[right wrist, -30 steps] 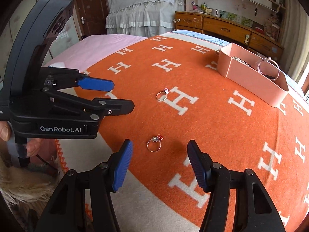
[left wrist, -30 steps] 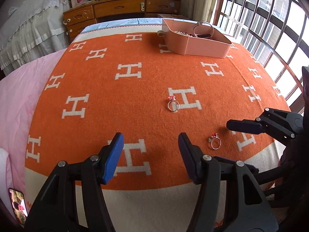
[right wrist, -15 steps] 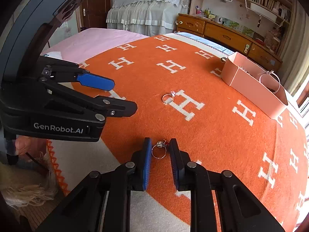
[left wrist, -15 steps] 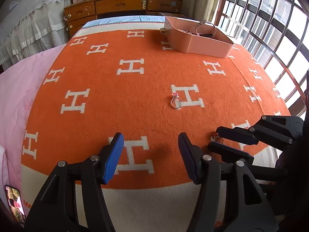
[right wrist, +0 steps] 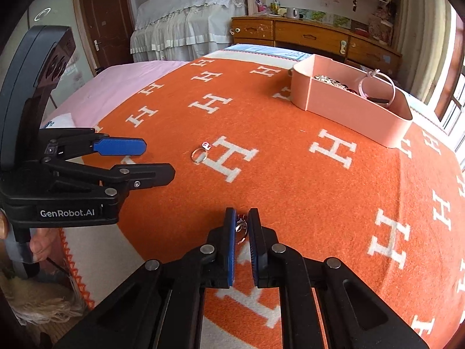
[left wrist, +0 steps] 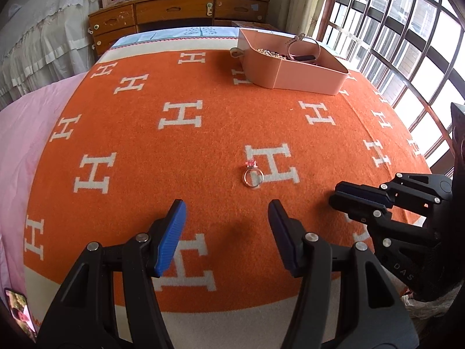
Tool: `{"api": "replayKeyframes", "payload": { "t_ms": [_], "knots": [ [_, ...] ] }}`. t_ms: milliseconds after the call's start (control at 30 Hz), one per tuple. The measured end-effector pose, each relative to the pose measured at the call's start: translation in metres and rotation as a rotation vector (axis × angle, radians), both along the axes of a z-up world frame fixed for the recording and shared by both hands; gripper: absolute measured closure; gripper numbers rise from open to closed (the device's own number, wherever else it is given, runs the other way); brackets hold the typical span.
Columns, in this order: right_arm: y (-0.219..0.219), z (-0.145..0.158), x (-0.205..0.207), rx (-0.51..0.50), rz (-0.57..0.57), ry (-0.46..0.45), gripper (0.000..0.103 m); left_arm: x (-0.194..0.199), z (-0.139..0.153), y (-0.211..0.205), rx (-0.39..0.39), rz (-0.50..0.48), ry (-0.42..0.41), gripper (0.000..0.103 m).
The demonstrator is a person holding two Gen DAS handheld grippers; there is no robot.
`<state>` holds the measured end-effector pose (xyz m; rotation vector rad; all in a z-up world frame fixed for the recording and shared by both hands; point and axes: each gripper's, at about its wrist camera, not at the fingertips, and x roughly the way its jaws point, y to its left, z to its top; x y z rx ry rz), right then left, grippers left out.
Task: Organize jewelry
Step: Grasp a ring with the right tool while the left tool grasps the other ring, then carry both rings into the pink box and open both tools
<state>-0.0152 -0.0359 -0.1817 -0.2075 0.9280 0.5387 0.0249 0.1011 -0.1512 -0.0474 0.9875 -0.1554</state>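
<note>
A silver ring with a red stone point(right wrist: 241, 228) is pinched between the blue pads of my right gripper point(right wrist: 241, 226), which is shut on it just above the orange blanket. In the left wrist view the right gripper point(left wrist: 338, 196) shows at the right with its jaws together; the ring is hidden there. A second silver ring with a pink stone point(left wrist: 253, 175) point(right wrist: 200, 153) lies on the blanket beside a white H. My left gripper point(left wrist: 226, 221) point(right wrist: 145, 160) hovers open and empty just short of that ring. A pink organizer box point(left wrist: 293, 67) point(right wrist: 348, 107) holding a bracelet and chains stands at the far side.
The orange blanket with white H marks point(left wrist: 145, 151) covers a bed; a pink sheet point(left wrist: 23, 128) lies on the left. A wooden dresser point(left wrist: 180, 14) stands behind, barred windows point(left wrist: 407, 43) on the right. A phone point(left wrist: 20, 311) lies at the near left corner.
My right gripper closed its jaws around the nearer ring and now grips it, lifted slightly off the blanket. The left gripper stayed open and almost still.
</note>
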Motion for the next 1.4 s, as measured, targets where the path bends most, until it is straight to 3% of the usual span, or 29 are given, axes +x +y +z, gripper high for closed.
{"api": "replayKeyframes", "payload": {
  "t_ms": [167, 233, 300, 400, 533, 600, 833, 1000, 1200, 1400],
  "knots": [
    [-0.011, 0.001, 0.005, 0.017, -0.032, 0.002, 0.094, 0.019, -0.003, -0.012, 0.005, -0.001, 0.006, 0.048],
    [-0.012, 0.001, 0.005, 0.019, -0.037, 0.001, 0.094, 0.025, -0.004, -0.016, 0.009, 0.005, 0.006, 0.054],
    [-0.014, 0.0, 0.004, 0.022, -0.04, 0.003, 0.094, 0.031, -0.008, -0.021, 0.031, 0.003, 0.025, 0.071],
    [-0.015, 0.0, 0.004, 0.026, -0.041, 0.001, 0.095, 0.034, -0.009, -0.026, 0.08, 0.005, 0.018, 0.075],
    [-0.017, 0.0, 0.004, 0.04, -0.041, 0.004, 0.094, 0.035, -0.009, -0.028, 0.085, 0.003, 0.026, 0.078],
    [-0.017, -0.001, 0.004, 0.048, -0.042, 0.006, 0.094, 0.035, -0.009, -0.029, 0.084, -0.001, 0.023, 0.088],
    [-0.024, 0.003, 0.006, 0.08, -0.069, 0.013, 0.095, 0.031, -0.003, -0.027, 0.037, -0.004, 0.004, 0.089],
    [-0.037, 0.022, 0.009, 0.156, -0.097, 0.002, 0.095, 0.029, 0.025, -0.033, 0.018, -0.036, -0.052, 0.089],
    [-0.049, 0.057, 0.018, 0.206, -0.097, -0.04, 0.095, 0.042, 0.078, -0.046, 0.013, -0.102, -0.137, 0.089],
    [-0.064, 0.116, 0.054, 0.227, -0.134, -0.113, 0.094, 0.081, 0.135, -0.064, 0.01, -0.152, -0.209, 0.089]
  ]
}}
